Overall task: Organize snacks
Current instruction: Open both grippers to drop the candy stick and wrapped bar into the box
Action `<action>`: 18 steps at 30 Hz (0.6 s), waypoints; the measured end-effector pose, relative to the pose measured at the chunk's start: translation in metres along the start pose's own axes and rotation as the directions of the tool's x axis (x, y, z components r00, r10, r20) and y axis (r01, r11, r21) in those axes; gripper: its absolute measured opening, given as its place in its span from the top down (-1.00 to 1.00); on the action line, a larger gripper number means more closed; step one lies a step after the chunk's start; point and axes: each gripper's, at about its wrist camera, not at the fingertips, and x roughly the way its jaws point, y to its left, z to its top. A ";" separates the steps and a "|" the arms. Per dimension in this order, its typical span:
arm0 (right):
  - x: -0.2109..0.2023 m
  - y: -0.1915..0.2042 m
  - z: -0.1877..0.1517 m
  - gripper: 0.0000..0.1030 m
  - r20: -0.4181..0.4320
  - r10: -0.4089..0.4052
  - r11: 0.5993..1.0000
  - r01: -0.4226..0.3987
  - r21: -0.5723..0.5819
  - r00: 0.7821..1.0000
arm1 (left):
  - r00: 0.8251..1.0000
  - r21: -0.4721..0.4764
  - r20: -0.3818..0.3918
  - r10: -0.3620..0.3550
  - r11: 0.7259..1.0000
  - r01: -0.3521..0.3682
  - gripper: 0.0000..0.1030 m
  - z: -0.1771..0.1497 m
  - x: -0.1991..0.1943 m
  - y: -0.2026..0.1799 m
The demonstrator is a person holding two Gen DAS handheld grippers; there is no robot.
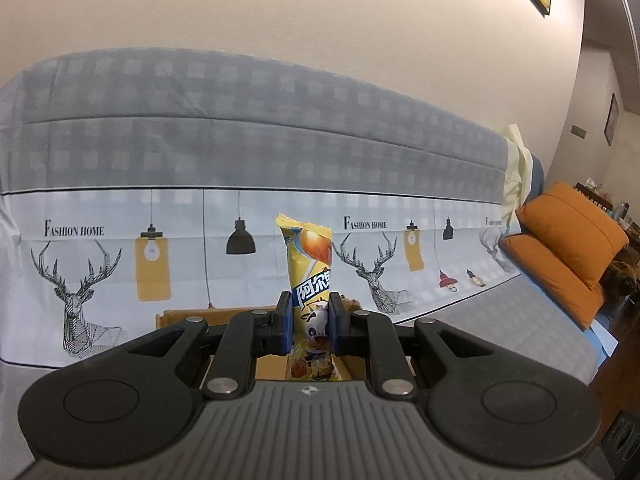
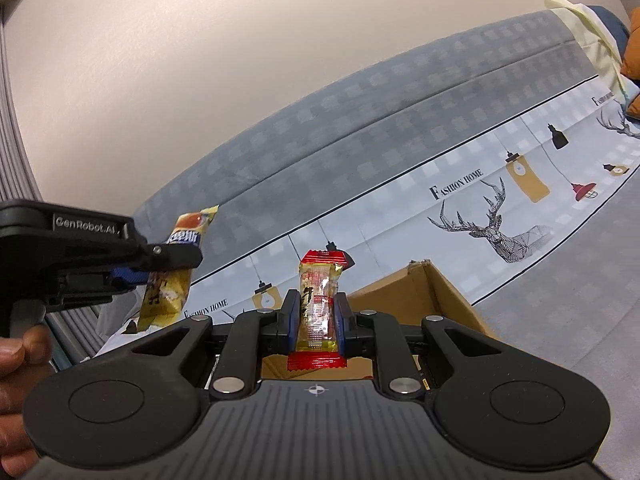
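Left wrist view: two snacks, one per gripper. Left gripper pinches a tall, glossy yellow packet upright above one brown cardboard box. Right gripper clamps a crinkly clear wrapper with red ends over the box's near edge.

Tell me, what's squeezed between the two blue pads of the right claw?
A red-and-yellow snack packet stands upright between the right claw pads, above the cardboard box. The right wrist view shows it.
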 end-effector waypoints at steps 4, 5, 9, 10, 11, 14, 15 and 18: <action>0.002 -0.003 0.000 0.56 -0.014 -0.007 1.000 0.007 0.014 1.000 | 1.000 0.005 0.003 -0.015 1.000 0.015 0.42 0.008 0.002 -0.006; 0.004 -0.005 0.000 0.55 -0.031 -0.013 1.000 0.014 0.023 0.999 | 1.000 0.002 0.005 -0.019 1.000 0.019 0.26 0.010 0.001 -0.006; 0.003 -0.011 0.001 -0.19 -0.037 -0.042 0.998 0.044 0.052 0.998 | 1.000 -0.018 0.023 -0.021 1.000 0.021 -0.19 0.012 -0.006 -0.005; 0.002 -0.012 0.002 -0.20 -0.038 -0.041 0.998 0.043 0.055 0.998 | 1.000 -0.019 0.020 -0.015 1.000 0.016 -0.27 0.010 -0.009 -0.004; 0.002 -0.013 0.002 -0.22 -0.043 -0.041 0.998 0.043 0.055 0.998 | 1.000 -0.020 0.016 -0.010 1.000 0.010 -0.32 0.008 -0.011 -0.003; 0.002 -0.013 0.002 -0.47 -0.062 -0.054 0.998 0.056 0.032 0.997 | 1.000 -0.025 0.005 0.017 1.000 -0.017 -0.57 -0.004 -0.022 0.003; 0.001 -0.013 0.002 -0.55 -0.066 -0.059 0.998 0.061 0.018 0.996 | 1.000 -0.031 0.000 0.030 0.999 -0.030 -0.64 -0.009 -0.027 0.007; -0.003 -0.011 0.003 -0.79 -0.071 -0.083 0.996 0.081 -0.030 0.994 | 0.998 -0.051 -0.023 0.066 0.996 -0.067 -0.70 -0.028 -0.042 0.019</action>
